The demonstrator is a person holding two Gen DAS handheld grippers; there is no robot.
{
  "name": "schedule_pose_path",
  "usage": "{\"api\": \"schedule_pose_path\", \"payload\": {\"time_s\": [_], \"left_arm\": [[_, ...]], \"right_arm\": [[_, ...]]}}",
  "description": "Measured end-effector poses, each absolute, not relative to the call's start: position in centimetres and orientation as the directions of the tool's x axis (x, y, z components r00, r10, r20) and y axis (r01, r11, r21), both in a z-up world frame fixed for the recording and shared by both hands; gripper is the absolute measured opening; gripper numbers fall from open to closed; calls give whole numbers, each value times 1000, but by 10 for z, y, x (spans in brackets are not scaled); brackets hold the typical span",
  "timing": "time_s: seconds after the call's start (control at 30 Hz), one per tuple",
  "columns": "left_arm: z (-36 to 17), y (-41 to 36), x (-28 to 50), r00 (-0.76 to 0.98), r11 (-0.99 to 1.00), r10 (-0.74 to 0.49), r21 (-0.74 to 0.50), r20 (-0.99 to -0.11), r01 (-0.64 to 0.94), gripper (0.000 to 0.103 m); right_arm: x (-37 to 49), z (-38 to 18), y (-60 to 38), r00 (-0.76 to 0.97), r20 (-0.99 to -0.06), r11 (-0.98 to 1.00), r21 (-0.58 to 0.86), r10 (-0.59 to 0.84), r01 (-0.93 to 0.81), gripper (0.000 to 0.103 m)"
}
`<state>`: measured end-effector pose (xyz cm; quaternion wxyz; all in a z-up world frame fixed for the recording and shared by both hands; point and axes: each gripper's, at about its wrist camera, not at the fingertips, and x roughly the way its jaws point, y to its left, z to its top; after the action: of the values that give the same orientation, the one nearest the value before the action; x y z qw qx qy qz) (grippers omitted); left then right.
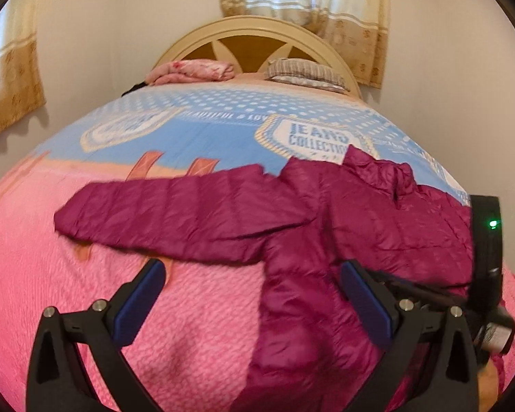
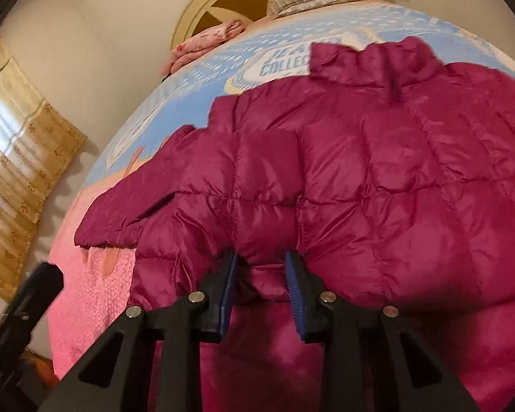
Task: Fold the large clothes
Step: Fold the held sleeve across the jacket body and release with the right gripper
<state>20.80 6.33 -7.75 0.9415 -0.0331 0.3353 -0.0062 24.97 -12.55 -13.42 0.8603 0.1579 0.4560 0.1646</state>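
Note:
A magenta quilted puffer jacket (image 1: 326, 226) lies spread on the bed, its one sleeve (image 1: 161, 219) stretched out to the left and its collar toward the headboard. My left gripper (image 1: 254, 274) is open and empty, hovering over the jacket's left side below the sleeve. My right gripper (image 2: 261, 264) is shut on a bunched fold of the jacket (image 2: 360, 178) near its lower hem. The right gripper's body also shows at the right edge of the left wrist view (image 1: 487, 261).
The bed has a pink textured blanket (image 1: 86, 292) near me and a blue printed cover (image 1: 206, 127) further back. A folded pink cloth (image 1: 192, 70) and a striped pillow (image 1: 305, 72) lie by the cream headboard (image 1: 257, 31). Curtained windows are behind and left.

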Motion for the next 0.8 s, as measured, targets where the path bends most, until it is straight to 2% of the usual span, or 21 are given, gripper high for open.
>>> {"api": "schedule_pose_path", "payload": {"time_s": [0.13, 0.2, 0.3, 0.37, 0.43, 0.6, 0.8], "left_arm": [[-72, 49, 221, 784, 998, -45, -62, -619, 8, 103], [-70, 38, 232, 783, 998, -55, -67, -620, 16, 103], [-77, 18, 253, 767, 997, -62, -80, -639, 14, 103], [-87, 4, 265, 755, 998, -44, -64, -654, 2, 103], [-101, -9, 279, 734, 999, 15, -11, -678, -30, 103], [-132, -24, 297, 692, 997, 74, 50, -718, -54, 103], [-154, -25, 297, 662, 995, 99, 73, -743, -67, 103]], "right_arm": [[246, -99, -151, 563, -656, 848, 501, 503, -174, 30], [238, -67, -182, 653, -635, 894, 420, 413, -157, 30], [241, -47, -235, 737, -648, 961, 277, 193, -7, 30], [247, -54, -271, 728, -681, 968, 224, 74, 111, 30], [248, -74, -298, 689, -724, 963, 200, 24, 178, 30], [240, -112, -326, 662, -749, 937, 249, 28, 243, 30], [246, -126, -311, 670, -741, 959, 156, -44, 236, 30]]}}
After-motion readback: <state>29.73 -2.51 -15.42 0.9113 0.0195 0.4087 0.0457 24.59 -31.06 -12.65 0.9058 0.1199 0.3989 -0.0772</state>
